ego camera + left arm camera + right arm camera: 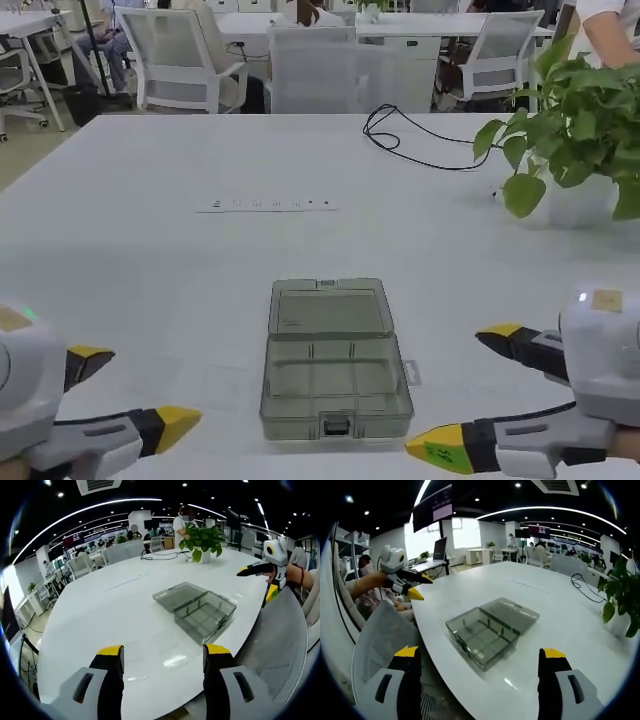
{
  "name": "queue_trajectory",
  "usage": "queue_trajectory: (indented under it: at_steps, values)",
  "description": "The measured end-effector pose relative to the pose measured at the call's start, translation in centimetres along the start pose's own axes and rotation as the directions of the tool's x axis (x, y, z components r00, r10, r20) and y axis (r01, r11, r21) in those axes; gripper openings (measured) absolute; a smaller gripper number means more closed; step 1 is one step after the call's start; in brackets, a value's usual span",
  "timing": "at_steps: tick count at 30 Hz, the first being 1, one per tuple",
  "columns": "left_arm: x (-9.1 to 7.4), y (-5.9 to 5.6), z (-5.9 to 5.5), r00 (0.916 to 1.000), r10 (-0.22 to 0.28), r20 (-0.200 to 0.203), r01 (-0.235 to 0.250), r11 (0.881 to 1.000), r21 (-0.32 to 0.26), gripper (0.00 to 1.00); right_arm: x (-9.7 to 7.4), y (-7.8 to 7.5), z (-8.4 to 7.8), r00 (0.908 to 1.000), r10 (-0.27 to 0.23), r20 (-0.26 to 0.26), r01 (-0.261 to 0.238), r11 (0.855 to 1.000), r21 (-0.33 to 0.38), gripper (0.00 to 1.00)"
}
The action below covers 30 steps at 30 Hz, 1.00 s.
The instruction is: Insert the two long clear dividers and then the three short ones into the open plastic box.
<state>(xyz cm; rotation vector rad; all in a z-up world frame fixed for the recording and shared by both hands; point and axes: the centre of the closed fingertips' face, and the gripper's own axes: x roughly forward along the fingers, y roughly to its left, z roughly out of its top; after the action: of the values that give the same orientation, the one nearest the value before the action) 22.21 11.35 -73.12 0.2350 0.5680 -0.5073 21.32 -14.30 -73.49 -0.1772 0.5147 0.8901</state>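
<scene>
Jaws apart on left gripper point(154, 384) and right gripper point(443, 392); smoky clear box point(300, 405) lies open.

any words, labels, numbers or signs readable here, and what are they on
None can be read.
Wall screen: too blurred.
Tan label on the right gripper: no legible print.
Clear strip on the table: dark marks, too small.
</scene>
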Motion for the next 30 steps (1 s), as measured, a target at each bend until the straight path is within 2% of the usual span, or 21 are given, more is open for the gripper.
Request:
queue_trajectory:
  at_steps: [2,4,8,11,15,18,30]
  values:
    - [0.2,0.7,-0.2,0.9999,0.013,-0.004,-0.013,1.0,-0.006,0.6,0.1,0.0,0.1,1.0,0.001,0.002,-0.001,1.0,-0.001,0.98]
    - [0.5,1.8,-0.9,0.9987,0.042,-0.03,-0.043,0.999,-0.012,0.56,0.1,-0.1,0.1,1.0,0.0,-0.001,0.0,1.0,-0.002,0.97]
    - [1.1,3.1,-1.8,0.9971,0.062,-0.045,-0.063,0.998,-0.024,0.49,0.3,-0.2,0.2,1.0,-0.005,-0.001,0.005,1.0,0.0,0.97]
    - [1.7,4.1,-2.9,0.9934,0.079,-0.083,-0.082,0.996,-0.03,0.45,0.4,-0.3,0.3,1.0,-0.008,-0.001,0.008,1.0,0.002,0.96]
    - [2.6,4.6,-3.9,0.9914,0.072,-0.109,-0.079,0.995,-0.055,0.42,0.7,-0.4,0.2,0.9999,-0.009,-0.007,0.009,1.0,0.005,0.96]
    - [3.1,4.8,-4.7,0.9885,0.071,-0.133,-0.078,0.996,-0.05,0.41,0.9,-0.3,0.1,0.9999,-0.007,-0.009,0.008,1.0,0.009,0.96]
    - [5.5,5.7,-7.7,0.9728,0.069,-0.221,-0.091,0.992,-0.09,0.39,1.4,-0.5,-0.2,0.9996,-0.012,-0.025,0.013,1.0,0.029,0.96]
